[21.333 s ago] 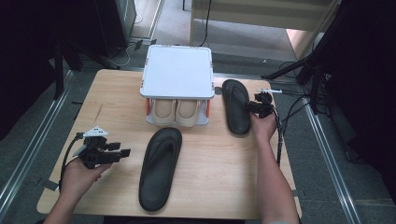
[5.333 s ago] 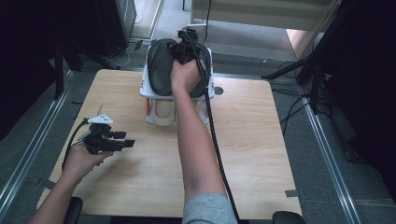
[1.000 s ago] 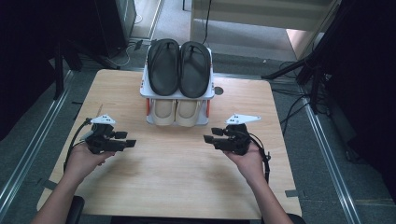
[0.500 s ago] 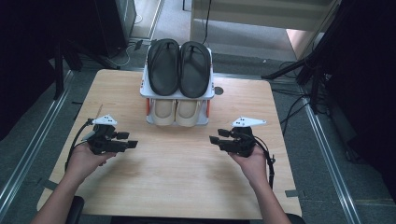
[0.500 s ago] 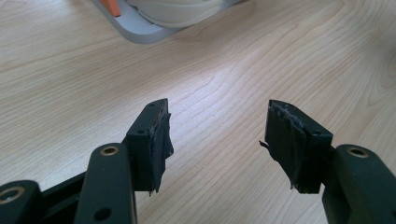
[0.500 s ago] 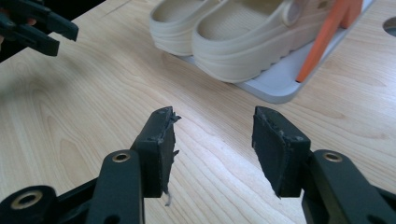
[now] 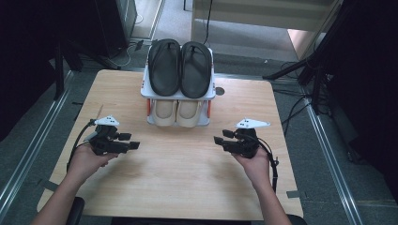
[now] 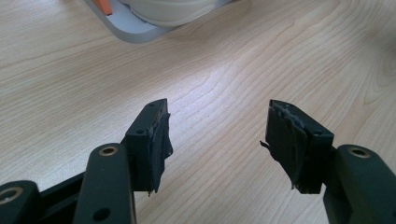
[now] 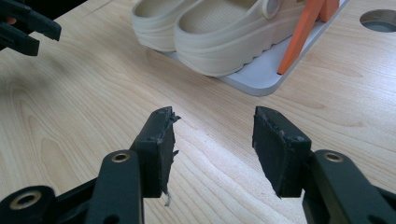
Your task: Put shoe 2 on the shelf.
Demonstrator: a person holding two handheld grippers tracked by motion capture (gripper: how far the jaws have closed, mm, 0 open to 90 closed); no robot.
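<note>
Two black flip-flops (image 7: 164, 65) (image 7: 196, 68) lie side by side on the top shelf of a white shoe rack (image 7: 178, 97) at the back middle of the table. A pair of cream clogs (image 7: 176, 111) (image 9: 224, 32) sits on the lower shelf. My left gripper (image 7: 133, 145) (image 8: 217, 109) rests low over the table's left side, open, with only bare wood between its pads. My right gripper (image 7: 218, 139) (image 9: 215, 114) is over the right side, open and holding nothing, pointing toward the rack's base (image 9: 261, 77). The two grippers face each other.
The wooden table (image 7: 187, 187) has a round hole (image 7: 219, 91) just right of the rack. Orange struts (image 9: 303, 32) hold up the rack's shelves. Dark stands and cables crowd the floor at the right, and metal rails run along both sides of the table.
Both flip-flops went from the tabletop to the rack's top shelf. The right hand drew back from the rack to the table's right side and drifted slightly right. The left gripper stayed put.
</note>
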